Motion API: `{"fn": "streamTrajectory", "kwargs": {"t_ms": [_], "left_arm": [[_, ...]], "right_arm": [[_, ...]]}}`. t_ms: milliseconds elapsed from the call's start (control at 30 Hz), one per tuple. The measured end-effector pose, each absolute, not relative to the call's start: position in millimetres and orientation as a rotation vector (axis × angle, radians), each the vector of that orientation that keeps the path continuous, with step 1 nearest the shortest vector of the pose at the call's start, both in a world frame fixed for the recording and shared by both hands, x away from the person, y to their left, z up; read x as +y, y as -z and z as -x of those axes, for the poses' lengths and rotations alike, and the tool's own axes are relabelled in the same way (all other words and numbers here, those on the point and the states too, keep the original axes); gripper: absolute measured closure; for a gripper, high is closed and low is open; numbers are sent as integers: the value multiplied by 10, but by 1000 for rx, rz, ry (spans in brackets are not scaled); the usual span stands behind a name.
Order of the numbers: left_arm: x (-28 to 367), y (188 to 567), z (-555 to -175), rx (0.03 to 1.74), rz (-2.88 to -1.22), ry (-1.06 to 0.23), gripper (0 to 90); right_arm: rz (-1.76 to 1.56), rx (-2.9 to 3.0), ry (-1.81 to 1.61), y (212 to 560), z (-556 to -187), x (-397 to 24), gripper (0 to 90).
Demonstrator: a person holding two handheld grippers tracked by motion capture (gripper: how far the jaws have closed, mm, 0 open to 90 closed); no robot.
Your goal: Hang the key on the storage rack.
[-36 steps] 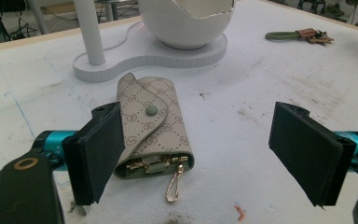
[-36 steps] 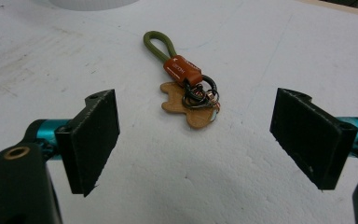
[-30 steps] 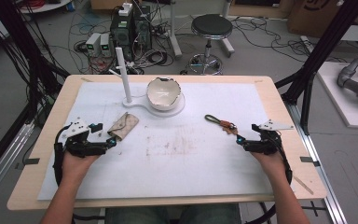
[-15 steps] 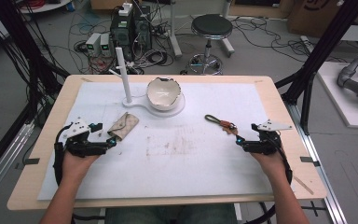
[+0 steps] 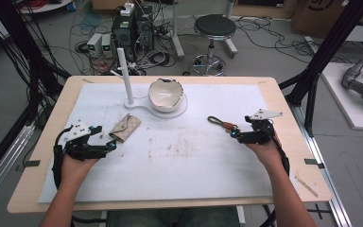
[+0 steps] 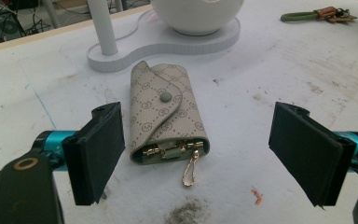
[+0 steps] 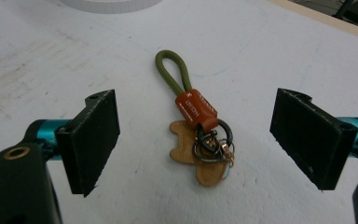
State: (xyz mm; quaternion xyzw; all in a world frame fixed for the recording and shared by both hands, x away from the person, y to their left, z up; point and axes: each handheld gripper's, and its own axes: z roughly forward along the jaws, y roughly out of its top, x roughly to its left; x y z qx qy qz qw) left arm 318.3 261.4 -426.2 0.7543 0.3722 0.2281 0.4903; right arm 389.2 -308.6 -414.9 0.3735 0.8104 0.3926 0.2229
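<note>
Near the left edge of the worktop (image 5: pixel 283 101), left gripper (image 6: pixel 196 149) spread wide, nothing pinched. Between the jaws, flat on the white mat, a beige key pouch (image 6: pixel 165 114) with its flap snapped shut and gold hooks (image 6: pixel 189 163) poking out at the near end. Closer to the left pad than to the right one, so a squeeze now could shove the pouch sideways and spin it, not grab it. Soft and flat too, so could fold up or slip out if pinched too near the top. Hooks could catch on a pad and drag.

Just past the pouch, a white stand (image 6: pixel 158 39) with a post (image 5: pixel 124 73) and a cracked white bowl (image 5: pixel 166 93) sitting on it. Too hard a push forward could bump the pouch into the stand and rock the bowl.

Toward the right edge of the worktop, right gripper (image 7: pixel 196 142) also spread wide and holding nothing. Between its jaws, a key strap (image 7: pixel 193 128): green loop, brown band, metal rings, a tan tag. Rings loose and small, so could slide out of a pinch, or only the tag gets caught and the rest dangles. Thin and low on the mat, so pads could scrape the mat and miss.
</note>
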Motion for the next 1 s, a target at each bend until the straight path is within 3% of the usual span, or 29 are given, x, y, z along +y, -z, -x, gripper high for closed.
{"fn": "streamTrajectory", "kwargs": {"t_ms": [433,700,767,800,1000], "left_arm": [[2620,4270,-3179,904,-1834,-552,180],[2637,4277,-3184,911,-1837,-553,180],[2628,4283,-3182,911,-1839,-554,180],[2624,4282,-3180,904,-1852,-557,180],[2612,4273,-3165,900,-1857,-563,180]], "right_arm": [[-1047,2356,-898,4321,-4317,-2802,161],[-1041,2412,-810,4456,-4413,-2738,275],[-1074,2418,-846,4466,-4425,-2763,317],[-1067,2451,-876,4462,-4422,-2773,407],[-1033,2478,-878,4449,-4408,-2757,498]]}}
